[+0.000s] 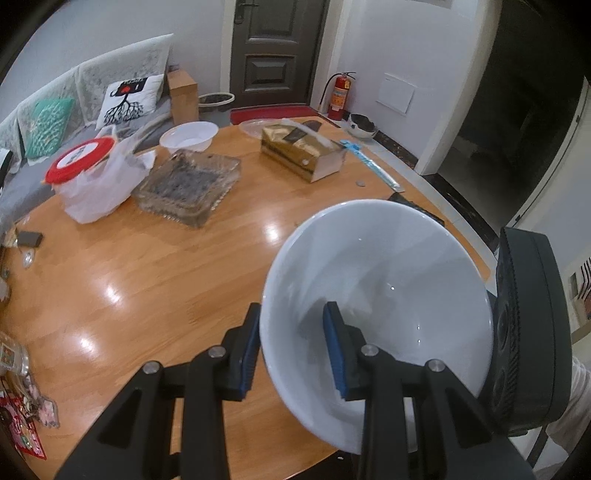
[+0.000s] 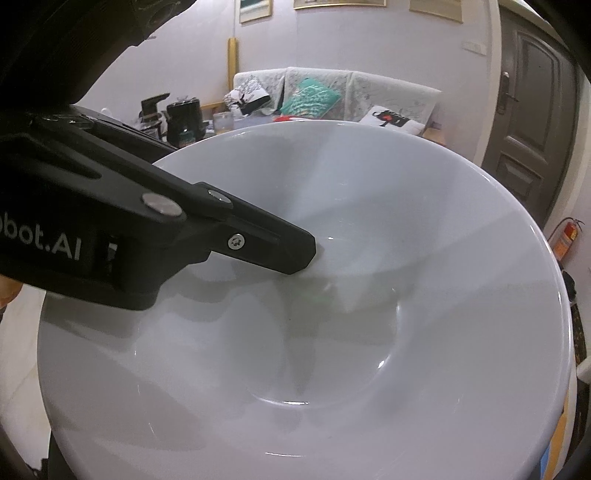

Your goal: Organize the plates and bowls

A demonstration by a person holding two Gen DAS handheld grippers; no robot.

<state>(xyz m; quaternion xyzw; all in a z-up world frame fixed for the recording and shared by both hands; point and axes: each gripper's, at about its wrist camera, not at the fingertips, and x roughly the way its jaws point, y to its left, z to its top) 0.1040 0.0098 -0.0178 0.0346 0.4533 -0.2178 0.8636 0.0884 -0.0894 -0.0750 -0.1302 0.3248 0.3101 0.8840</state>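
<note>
Large white ceramic bowl (image 1: pixel 380 295) held tilted above near right edge of round wooden table (image 1: pixel 155 258); left gripper (image 1: pixel 295 347) jaws clamped across rim, likely for transfer. Right gripper jaws: cannot tell.

A lived-in home is shown, a combined living and dining room. A round wooden tabletop (image 1: pixel 166 266) is cluttered with household things: a glass dish (image 1: pixel 188 184), a tissue box (image 1: pixel 303 151), a white plastic bowl (image 1: pixel 189 136) and a red-lidded container in a plastic bag (image 1: pixel 88 173). At the far left a covered sofa (image 1: pixel 92 85) is seen with printed cushions (image 1: pixel 129 98) and a teal cushion (image 1: pixel 48 125). A dark panelled entrance door (image 1: pixel 277 48) with a red doormat (image 1: pixel 273 113) stands at the far side, and a fire extinguisher (image 1: pixel 340 96) is kept just right of it. In the right wrist view, framed pictures (image 2: pixel 255 9) hang on the wall and kitchen appliances (image 2: pixel 181 118) are set near the sofa.
</note>
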